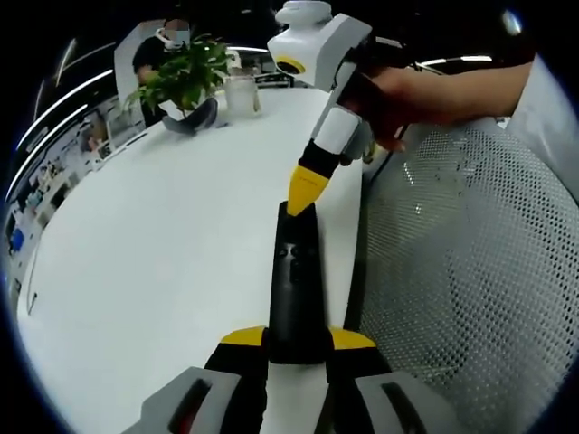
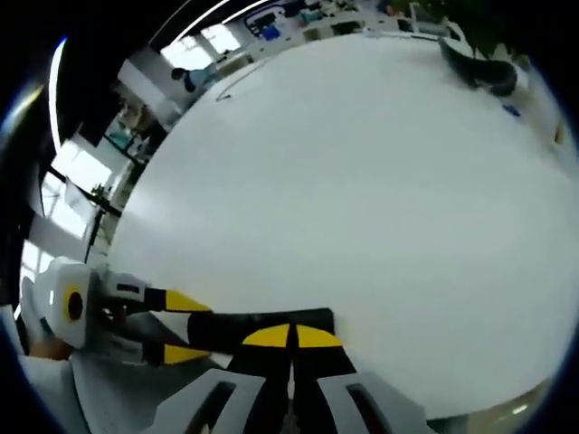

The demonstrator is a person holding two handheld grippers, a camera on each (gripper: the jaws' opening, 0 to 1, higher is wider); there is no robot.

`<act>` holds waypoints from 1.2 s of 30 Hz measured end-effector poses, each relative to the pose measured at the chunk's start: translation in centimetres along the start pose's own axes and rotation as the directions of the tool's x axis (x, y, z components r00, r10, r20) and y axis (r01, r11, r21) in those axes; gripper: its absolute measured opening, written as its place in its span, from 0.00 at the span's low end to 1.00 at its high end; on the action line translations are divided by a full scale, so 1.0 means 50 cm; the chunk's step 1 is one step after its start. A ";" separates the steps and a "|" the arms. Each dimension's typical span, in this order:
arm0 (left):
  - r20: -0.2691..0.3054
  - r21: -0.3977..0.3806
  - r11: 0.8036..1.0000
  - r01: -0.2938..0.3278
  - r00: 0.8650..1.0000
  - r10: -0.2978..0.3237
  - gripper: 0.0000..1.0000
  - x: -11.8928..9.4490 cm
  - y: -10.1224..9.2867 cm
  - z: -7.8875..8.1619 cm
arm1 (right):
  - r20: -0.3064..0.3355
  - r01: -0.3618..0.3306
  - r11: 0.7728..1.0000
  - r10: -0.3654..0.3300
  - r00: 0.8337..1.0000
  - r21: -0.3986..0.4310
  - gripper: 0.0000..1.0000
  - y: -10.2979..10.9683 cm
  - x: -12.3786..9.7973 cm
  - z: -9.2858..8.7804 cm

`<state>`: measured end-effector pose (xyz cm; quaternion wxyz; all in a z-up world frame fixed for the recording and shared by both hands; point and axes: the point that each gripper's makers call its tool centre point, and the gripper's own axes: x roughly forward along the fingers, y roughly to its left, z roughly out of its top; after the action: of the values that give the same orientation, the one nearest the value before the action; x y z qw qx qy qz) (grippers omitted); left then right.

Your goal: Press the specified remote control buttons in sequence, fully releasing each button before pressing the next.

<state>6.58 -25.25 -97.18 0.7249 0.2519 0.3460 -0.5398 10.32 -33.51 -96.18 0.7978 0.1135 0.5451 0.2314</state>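
Observation:
A slim black remote (image 1: 294, 280) is held over the white table's (image 1: 163, 253) right edge, with my left gripper (image 1: 297, 338) shut on its near end, one yellow-tipped jaw on each side. My right gripper (image 1: 306, 190) comes down from the upper right in a person's hand (image 1: 398, 95), its yellow tips shut together and resting on the remote's far end. In the right gripper view the right gripper (image 2: 291, 336) has its tips closed over the remote (image 2: 271, 324), and the left gripper (image 2: 179, 327) grips it from the left.
A potted plant (image 1: 185, 77) in a dark pot and a glass jar (image 1: 242, 90) stand at the table's far end. A white mesh chair (image 1: 470, 253) is beside the table on the right. A person (image 1: 163, 45) sits behind the plant.

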 end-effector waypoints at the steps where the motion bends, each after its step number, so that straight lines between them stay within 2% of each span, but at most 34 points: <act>1: 0.002 -0.002 1.000 -0.001 1.000 0.001 0.23 0.000 0.000 0.000 | 0.000 0.000 1.000 0.000 1.000 -0.003 0.00 0.001 0.000 0.000; 3: 0.002 0.004 1.000 -0.004 1.000 0.004 0.24 0.000 0.001 0.000 | -0.016 0.008 0.998 -0.009 1.000 -0.062 0.00 0.005 0.000 -0.001; 5: 0.002 0.003 1.000 -0.003 1.000 0.003 0.24 0.001 0.001 0.000 | -0.023 0.015 0.996 -0.017 1.000 -0.085 0.00 0.005 0.001 -0.001; 10: 0.005 0.000 1.000 -0.004 1.000 0.004 0.24 0.000 0.001 0.000 | -0.032 -0.011 0.995 0.008 0.999 -0.097 0.00 0.020 0.003 -0.005; 12: 0.005 0.000 1.000 -0.005 1.000 0.005 0.24 0.000 0.001 0.000 | -0.036 0.015 0.993 -0.019 0.999 -0.118 0.00 0.012 0.007 -0.008; 20: 0.007 0.002 1.000 -0.005 1.000 0.005 0.24 0.000 0.000 0.001 | -0.026 0.013 0.991 -0.017 1.000 -0.134 0.00 0.018 0.005 -0.007; 26: 0.011 0.003 1.000 -0.003 1.000 0.003 0.24 0.000 0.000 0.001 | -0.019 0.057 0.969 -0.064 0.998 -0.240 0.00 0.019 0.009 -0.008; 30: 0.013 0.003 1.000 -0.003 1.000 0.003 0.24 0.001 0.001 0.002 | -0.022 0.082 0.962 -0.091 0.996 -0.259 0.00 0.019 0.010 -0.007; 36: 0.016 0.002 1.000 -0.003 1.000 0.003 0.24 0.002 0.001 0.003 | -0.018 0.079 0.962 -0.087 0.996 -0.260 0.00 0.015 0.009 -0.005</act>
<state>6.68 -25.42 -97.15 0.7283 0.2487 0.3391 -0.5410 10.03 -32.68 -96.30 0.8068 -0.0180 0.5259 0.2687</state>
